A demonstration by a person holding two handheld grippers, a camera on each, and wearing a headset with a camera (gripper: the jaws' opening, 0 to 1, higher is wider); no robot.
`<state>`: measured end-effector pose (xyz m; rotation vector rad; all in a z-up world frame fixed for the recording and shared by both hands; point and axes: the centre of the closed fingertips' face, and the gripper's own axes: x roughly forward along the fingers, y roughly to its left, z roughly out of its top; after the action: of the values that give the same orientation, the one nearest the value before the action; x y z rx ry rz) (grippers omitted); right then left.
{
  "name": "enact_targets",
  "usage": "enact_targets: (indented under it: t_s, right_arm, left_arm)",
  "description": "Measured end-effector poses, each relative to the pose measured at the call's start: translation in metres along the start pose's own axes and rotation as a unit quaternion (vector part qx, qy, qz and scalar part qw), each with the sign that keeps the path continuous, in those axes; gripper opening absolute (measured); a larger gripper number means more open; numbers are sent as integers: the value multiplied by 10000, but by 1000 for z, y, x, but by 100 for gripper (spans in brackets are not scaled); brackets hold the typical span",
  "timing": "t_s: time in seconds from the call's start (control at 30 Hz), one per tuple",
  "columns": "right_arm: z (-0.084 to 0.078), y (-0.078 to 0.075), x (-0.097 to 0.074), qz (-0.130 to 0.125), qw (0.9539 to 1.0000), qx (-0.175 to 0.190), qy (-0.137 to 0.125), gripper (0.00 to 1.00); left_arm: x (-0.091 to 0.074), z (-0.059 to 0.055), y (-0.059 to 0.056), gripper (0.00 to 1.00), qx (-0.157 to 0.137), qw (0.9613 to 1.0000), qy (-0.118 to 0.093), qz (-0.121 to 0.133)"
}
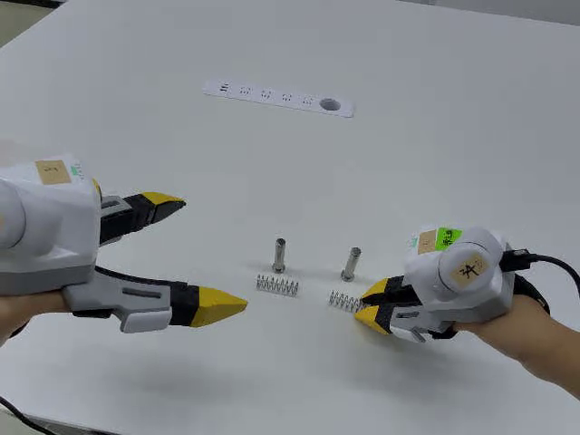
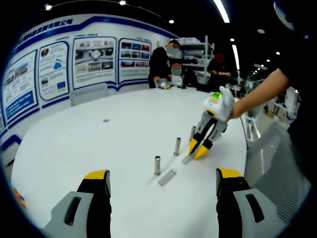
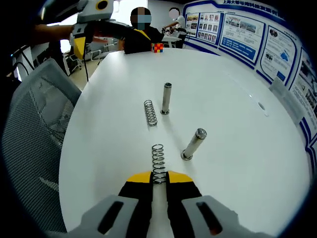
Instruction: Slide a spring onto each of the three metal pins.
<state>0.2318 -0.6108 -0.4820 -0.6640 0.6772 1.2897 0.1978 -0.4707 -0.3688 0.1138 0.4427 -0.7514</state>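
Our right gripper (image 3: 158, 179) has its jaws pinched on one end of a spring (image 3: 158, 158). The spring lies on the table (image 1: 426, 163) just beside a pin (image 3: 193, 145). The hold is small, so the spring could pop out or bend when we lift it. It could also bump the pin and tip it over. The spring is thin, shiny, coiled wire. Our left gripper (image 1: 213, 254) has its jaws wide apart, with nothing in them.

On the body of the right gripper (image 1: 365, 304) sits a round tan sticker (image 1: 469, 268) with one handwritten sign, maybe 大. Far ahead of the left gripper (image 2: 162, 173), wall posters (image 2: 94, 62) carry Chinese headings, too small to read.
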Motion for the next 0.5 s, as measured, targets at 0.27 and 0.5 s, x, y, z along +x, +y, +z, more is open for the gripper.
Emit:
enact_targets:
  t_s: [0.27, 0.5]
  right_arm:
    - [23, -4, -26, -105, 9989, -454, -79, 11]
    - [55, 6, -54, -38, 9963, -782, -355, 11]
  left_arm:
    - [3, 5, -12, 86, 100, 9995, 61, -284]
    - [12, 16, -32, 82, 284, 9982, 51, -534]
